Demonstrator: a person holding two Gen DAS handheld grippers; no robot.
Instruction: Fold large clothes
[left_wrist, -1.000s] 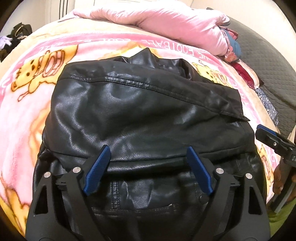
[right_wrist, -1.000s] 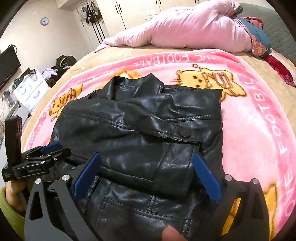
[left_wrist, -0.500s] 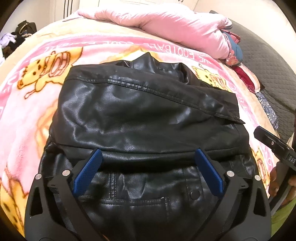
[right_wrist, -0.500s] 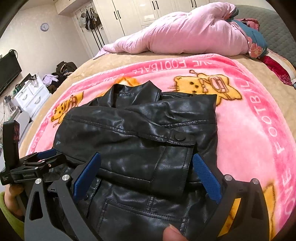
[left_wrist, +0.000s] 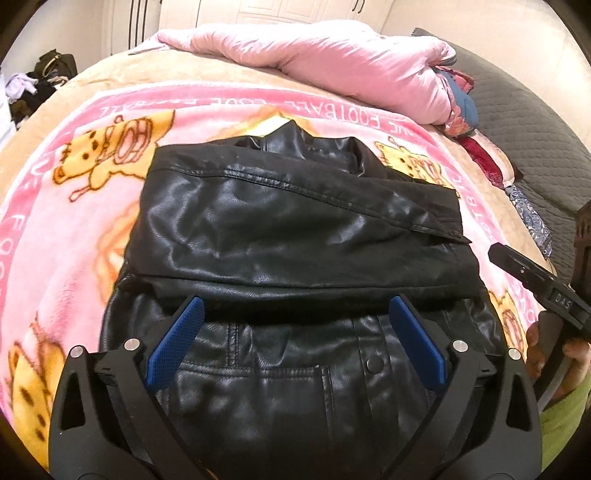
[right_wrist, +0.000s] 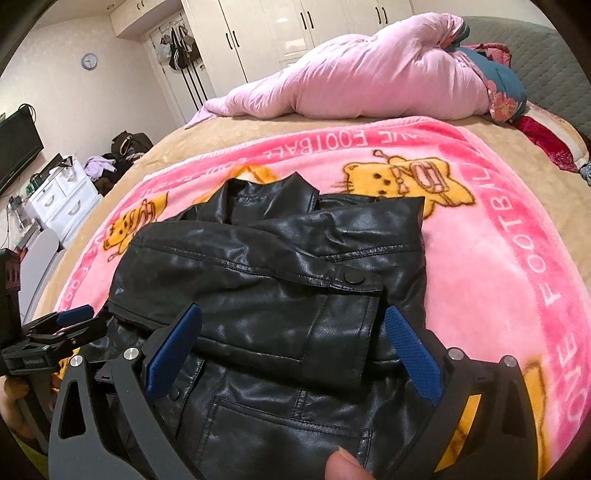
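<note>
Black leather jacket (left_wrist: 295, 229) folded on pink blanket (left_wrist: 74, 221), left gripper (left_wrist: 295, 328) and right gripper (right_wrist: 293, 332) spread wide, empty

Both wrist cams close above jacket (left_wrist: 295, 229), overlapping.

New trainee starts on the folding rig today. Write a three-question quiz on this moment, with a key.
1. True or false: the left gripper is shut on the black leather jacket.
2. What lies directly under the jacket? A) a bare wooden floor B) the pink cartoon blanket C) a grey towel
3. Fill in: at the far end of the bed lies a bunched pink ____.

Key:
1. False. Both the left gripper and the right gripper are open, their fingers spread over the jacket.
2. B
3. Duvet.
</note>
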